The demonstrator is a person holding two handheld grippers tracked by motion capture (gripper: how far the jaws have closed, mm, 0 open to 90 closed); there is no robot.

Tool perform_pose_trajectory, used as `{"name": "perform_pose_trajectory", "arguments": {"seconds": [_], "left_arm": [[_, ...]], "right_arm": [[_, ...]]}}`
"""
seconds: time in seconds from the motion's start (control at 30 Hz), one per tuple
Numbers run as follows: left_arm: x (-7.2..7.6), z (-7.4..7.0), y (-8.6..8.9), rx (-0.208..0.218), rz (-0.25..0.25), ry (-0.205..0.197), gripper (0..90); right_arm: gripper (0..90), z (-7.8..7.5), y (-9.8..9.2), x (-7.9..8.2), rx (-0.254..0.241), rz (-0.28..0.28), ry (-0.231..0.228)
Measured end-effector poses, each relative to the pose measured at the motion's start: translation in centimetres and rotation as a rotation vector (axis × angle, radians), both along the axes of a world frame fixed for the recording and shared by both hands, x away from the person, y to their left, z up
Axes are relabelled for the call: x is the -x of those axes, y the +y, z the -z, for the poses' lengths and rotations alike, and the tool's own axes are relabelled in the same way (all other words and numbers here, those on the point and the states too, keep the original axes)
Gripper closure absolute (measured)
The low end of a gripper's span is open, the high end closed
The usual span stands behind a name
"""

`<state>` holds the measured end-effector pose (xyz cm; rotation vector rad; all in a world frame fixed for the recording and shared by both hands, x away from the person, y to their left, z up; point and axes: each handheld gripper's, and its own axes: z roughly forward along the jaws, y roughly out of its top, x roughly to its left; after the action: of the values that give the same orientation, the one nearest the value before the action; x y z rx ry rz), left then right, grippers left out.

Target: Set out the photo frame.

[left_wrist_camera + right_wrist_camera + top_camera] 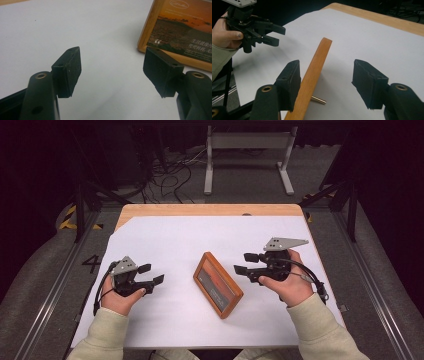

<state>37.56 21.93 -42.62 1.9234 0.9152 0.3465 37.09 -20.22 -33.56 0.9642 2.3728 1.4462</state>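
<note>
A wooden picture frame with a sunset photo lies face up and slantwise on the white sheet at the table's middle. My left gripper hovers to its left, jaws open with nothing between them. In the left gripper view the frame's corner shows beyond the right pad. My right gripper stands open just right of the frame. In the right gripper view the frame's wooden edge runs up between the jaws, close beside the left pad, and a small brass pin sticks out beneath it.
The white sheet covers most of the wooden table, whose bare far edge shows at the back. Beyond it on the floor stand a grey metal stand and loose cables. Metal rails run along both sides.
</note>
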Motion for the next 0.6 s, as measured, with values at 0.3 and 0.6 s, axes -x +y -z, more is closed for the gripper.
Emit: {"name": "perform_pose_trajectory", "arguments": {"seconds": [0.3, 0.6], "left_arm": [[0.3, 0.2, 0.5, -0.004, -0.012, 0.010, 31.5], [0.4, 0.3, 0.8, -0.007, -0.017, 0.013, 31.6]], "right_arm": [[40.1, 0.0, 2.1, -1.0, 0.041, 0.005, 0.105], [40.7, 0.9, 4.5, -1.9, 0.122, 0.000, 0.220]]}}
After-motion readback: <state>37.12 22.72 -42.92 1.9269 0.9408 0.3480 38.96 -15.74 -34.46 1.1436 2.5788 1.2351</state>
